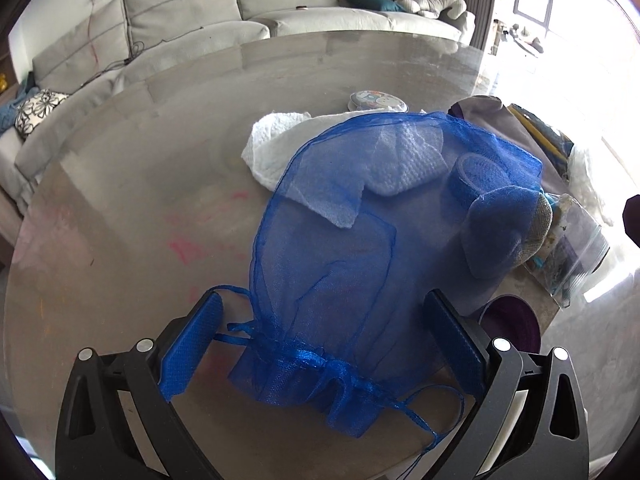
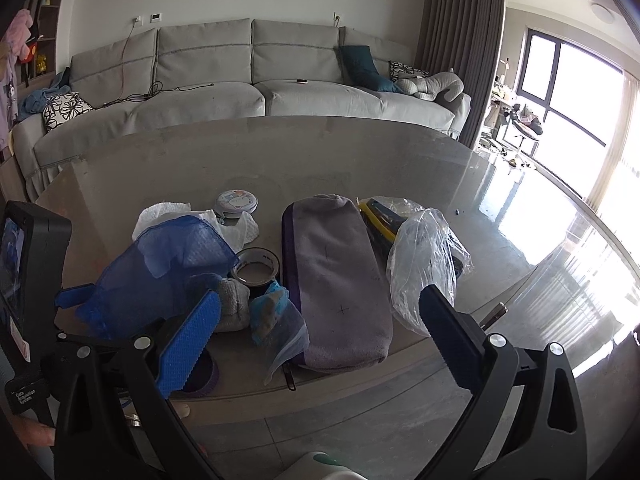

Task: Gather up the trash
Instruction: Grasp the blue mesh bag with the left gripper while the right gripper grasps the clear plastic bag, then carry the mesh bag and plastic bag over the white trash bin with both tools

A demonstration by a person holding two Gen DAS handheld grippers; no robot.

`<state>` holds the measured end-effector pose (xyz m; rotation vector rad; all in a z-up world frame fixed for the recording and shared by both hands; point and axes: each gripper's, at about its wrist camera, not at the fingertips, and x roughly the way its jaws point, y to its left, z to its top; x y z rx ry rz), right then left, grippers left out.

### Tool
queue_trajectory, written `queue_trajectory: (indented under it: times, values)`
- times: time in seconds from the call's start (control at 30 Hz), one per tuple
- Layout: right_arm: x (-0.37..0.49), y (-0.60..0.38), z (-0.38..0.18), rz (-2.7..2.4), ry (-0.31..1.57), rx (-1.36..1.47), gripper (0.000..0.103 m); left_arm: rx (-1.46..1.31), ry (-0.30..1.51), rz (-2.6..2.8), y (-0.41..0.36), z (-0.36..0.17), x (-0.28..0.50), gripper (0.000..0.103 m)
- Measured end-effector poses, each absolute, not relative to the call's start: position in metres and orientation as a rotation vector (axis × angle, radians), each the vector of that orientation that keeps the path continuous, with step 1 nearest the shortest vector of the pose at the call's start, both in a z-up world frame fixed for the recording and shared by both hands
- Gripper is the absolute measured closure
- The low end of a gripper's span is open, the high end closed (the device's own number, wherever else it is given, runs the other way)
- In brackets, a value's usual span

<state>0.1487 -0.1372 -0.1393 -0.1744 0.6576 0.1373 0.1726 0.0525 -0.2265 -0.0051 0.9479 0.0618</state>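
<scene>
Now, bag: my blue mesh bag (image 1: 340, 240) lies on the counter (image 1: 140, 200) near its front edge, drawstring neck between the left gripper (image 1: 328, 348) jaws.
Left jaws: spread wide, gripping nothing.
Right gripper (image 2: 316, 340): jaws wide apart, empty, hanging off the counter's front edge.

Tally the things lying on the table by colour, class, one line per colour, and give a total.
Blue: 1, mesh bag
White: 1, paper towel
Grey: 2, pouch, folded cloth
Clear: 2, plastic bag, wrapper
Black: 1, tape roll
Patterned: 1, round tin
Total: 8
</scene>
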Motion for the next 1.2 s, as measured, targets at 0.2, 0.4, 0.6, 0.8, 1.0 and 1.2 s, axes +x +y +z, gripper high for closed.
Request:
queue_trajectory:
  times: [0.2,0.4,0.6,0.8,1.0,1.2]
  values:
    - [0.148,-0.136,-0.14,0.128,0.661,-0.185,0.004,0.012,0.889,0.0,0.049,-0.221,0.169,0.08]
    - [0.147,-0.135,-0.143,0.119,0.665,-0.196,0.004,-0.004,0.889,-0.043,0.046,-0.22,0.168,0.098]
    - [0.158,-0.14,-0.161,0.133,0.691,-0.153,0.007,0.029,0.791,-0.002,0.049,-0.191,0.158,0.098]
    - [0.174,-0.129,-0.185,0.176,0.763,-0.177,0.027,0.019,0.748,-0.012,0.049,-0.172,0.153,0.098]
    - [0.177,-0.123,-0.197,0.222,0.785,-0.191,0.075,-0.008,0.755,-0.02,0.054,-0.169,0.154,0.098]
    - [0.172,-0.127,-0.19,0.256,0.768,-0.136,0.101,-0.006,0.736,-0.015,0.058,-0.163,0.149,0.098]
